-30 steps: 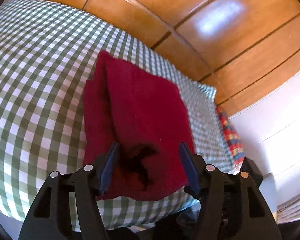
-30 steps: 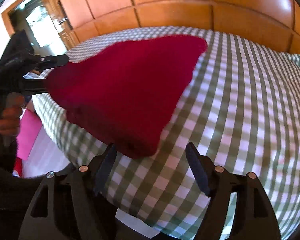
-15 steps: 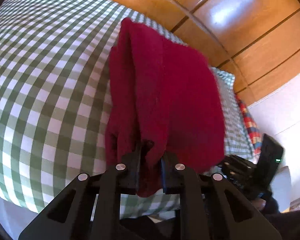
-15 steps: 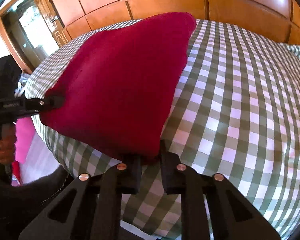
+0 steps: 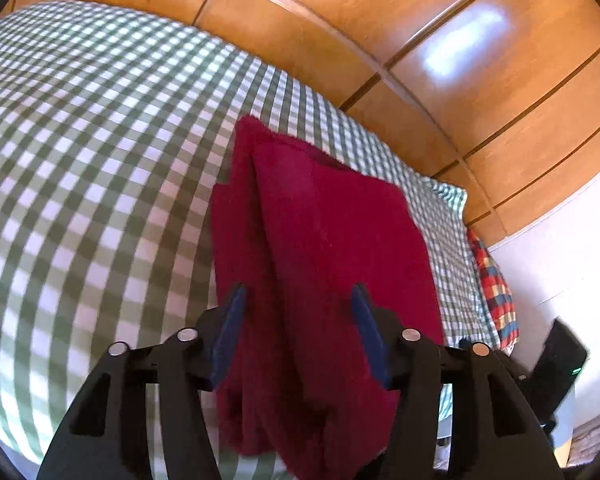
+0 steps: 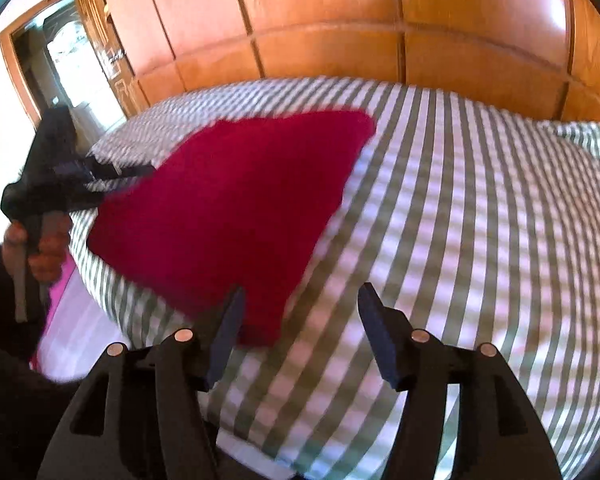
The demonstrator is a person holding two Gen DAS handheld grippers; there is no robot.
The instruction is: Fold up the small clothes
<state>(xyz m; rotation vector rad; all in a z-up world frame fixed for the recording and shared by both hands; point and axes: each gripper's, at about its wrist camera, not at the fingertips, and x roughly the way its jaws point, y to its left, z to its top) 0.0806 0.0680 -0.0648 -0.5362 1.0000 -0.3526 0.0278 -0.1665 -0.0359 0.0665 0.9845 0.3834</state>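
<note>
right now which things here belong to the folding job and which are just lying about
Job: red garment, left gripper, right gripper, checked bedspread it lies on.

Lying about: plaid cloth, wooden wall panels, pink item on the floor.

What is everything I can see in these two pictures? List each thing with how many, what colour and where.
garment: one, dark red, folded, lying on the bed near its front edge
bed cover: one, green and white check, spread over the whole bed
wooden panelling: orange-brown, on the wall behind the bed
patterned cloth: one, red, blue and yellow check, at the bed's far side in the left wrist view
doorway: one, wooden frame, upper left of the right wrist view
left gripper: one, black with blue pads, jaws opening, garment between them but not pinched
right gripper: one, black with blue pads, jaws opening, beside the garment's corner
hand: one, holding the left gripper's handle
</note>
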